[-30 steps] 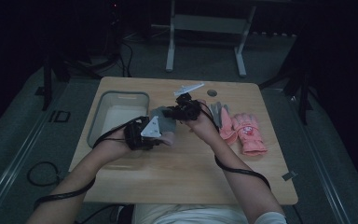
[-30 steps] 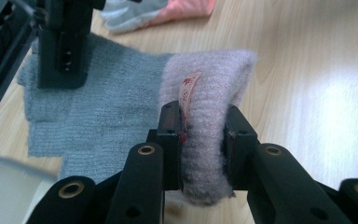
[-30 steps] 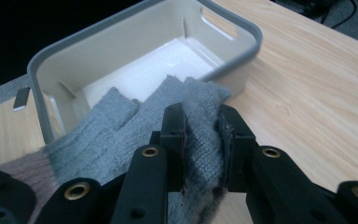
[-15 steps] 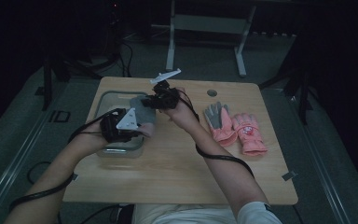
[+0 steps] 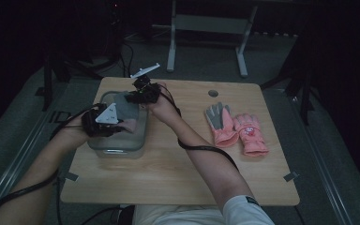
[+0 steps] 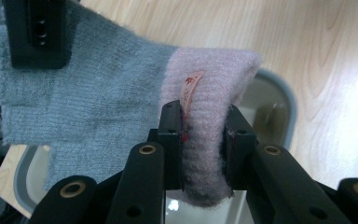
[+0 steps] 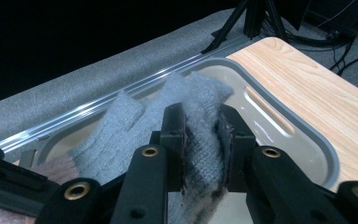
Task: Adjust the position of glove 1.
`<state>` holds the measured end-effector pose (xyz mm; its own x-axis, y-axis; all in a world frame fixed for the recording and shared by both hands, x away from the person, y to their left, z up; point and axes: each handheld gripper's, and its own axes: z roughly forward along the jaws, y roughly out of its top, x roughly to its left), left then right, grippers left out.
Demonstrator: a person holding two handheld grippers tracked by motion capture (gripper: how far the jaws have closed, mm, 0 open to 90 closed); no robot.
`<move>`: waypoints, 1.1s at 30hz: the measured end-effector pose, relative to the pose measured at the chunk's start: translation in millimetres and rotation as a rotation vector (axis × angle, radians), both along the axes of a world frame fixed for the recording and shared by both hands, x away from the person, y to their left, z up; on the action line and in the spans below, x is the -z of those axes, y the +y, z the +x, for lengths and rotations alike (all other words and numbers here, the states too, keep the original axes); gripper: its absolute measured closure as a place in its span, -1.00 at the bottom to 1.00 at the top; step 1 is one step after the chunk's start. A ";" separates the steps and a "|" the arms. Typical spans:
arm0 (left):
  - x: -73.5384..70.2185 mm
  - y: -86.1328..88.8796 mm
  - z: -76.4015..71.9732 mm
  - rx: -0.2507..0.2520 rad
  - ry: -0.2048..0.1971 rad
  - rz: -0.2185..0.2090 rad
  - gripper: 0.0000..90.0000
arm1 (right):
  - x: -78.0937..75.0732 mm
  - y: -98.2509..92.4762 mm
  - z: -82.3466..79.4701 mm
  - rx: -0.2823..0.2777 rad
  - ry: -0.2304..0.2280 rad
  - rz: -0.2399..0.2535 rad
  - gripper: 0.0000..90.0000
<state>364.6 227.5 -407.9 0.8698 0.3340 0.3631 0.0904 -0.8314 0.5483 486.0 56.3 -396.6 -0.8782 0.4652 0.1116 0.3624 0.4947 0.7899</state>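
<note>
A grey knit glove (image 5: 123, 107) with a pink cuff hangs stretched between both grippers over a clear plastic bin (image 5: 117, 145) at the table's left. My left gripper (image 5: 123, 125) is shut on the pink cuff (image 6: 205, 93), beside a small label. My right gripper (image 5: 131, 99) is shut on the grey finger end (image 7: 200, 116) of the glove. In the left gripper view the grey part (image 6: 98, 102) runs off to the left, where a jaw of the right gripper (image 6: 37, 32) pinches it. The bin's rim (image 7: 307, 135) lies just below the glove.
Two more gloves lie side by side on the right of the wooden table (image 5: 178, 164): a grey and pink one (image 5: 219, 123) and a pink one (image 5: 251, 133). A round hole (image 5: 213, 93) sits near the table's far edge. Cables trail from both grippers.
Both hands have moved left from the middle of the table to above the bin, carrying the glove between them. Both grips have held.
</note>
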 end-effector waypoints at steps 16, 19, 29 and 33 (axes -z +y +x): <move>62.6 0.8 33.4 -0.080 0.197 0.055 0.62 | 80.0 15.9 23.1 0.049 0.115 -0.072 0.64; 70.1 -4.5 37.9 -0.074 0.223 0.089 0.62 | 87.4 18.0 23.8 0.045 0.120 -0.120 0.50; 81.5 -10.4 47.9 -0.135 0.274 0.118 0.53 | 72.0 -12.8 22.8 0.065 0.118 -0.028 0.15; 84.1 -14.9 50.4 -0.167 0.261 0.131 0.27 | 66.9 -26.8 17.7 0.063 0.113 -0.004 0.06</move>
